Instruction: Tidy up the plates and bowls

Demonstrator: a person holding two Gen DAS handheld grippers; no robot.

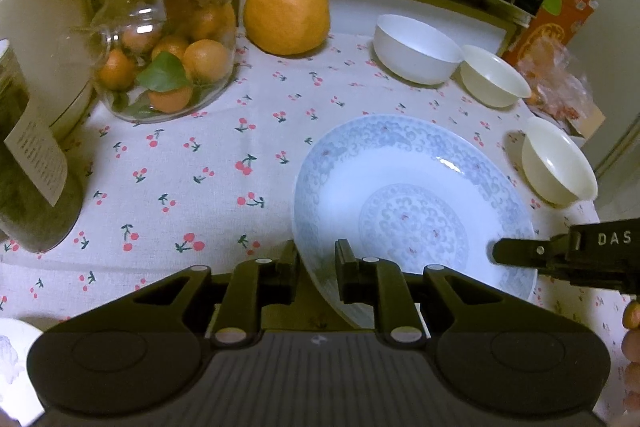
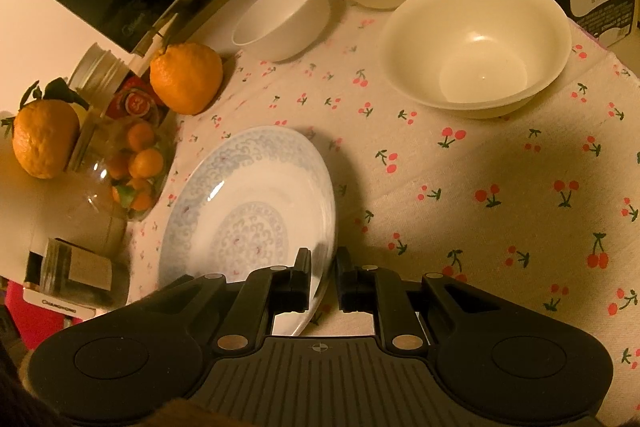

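Angling downward, both claws [image 1: 316,269] [image 2: 323,279] clamp opposite rims of the plate [image 1: 416,195].

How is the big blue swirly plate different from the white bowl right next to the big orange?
The plate is wide and shallow; the white bowl is deeper with steep sides. The plate has pale blue swirl patterns; the bowl is plain. The plate has both grippers at its rim; the bowl stands alone, untouched, farther back. Both are round, empty, and on the cherry tablecloth.
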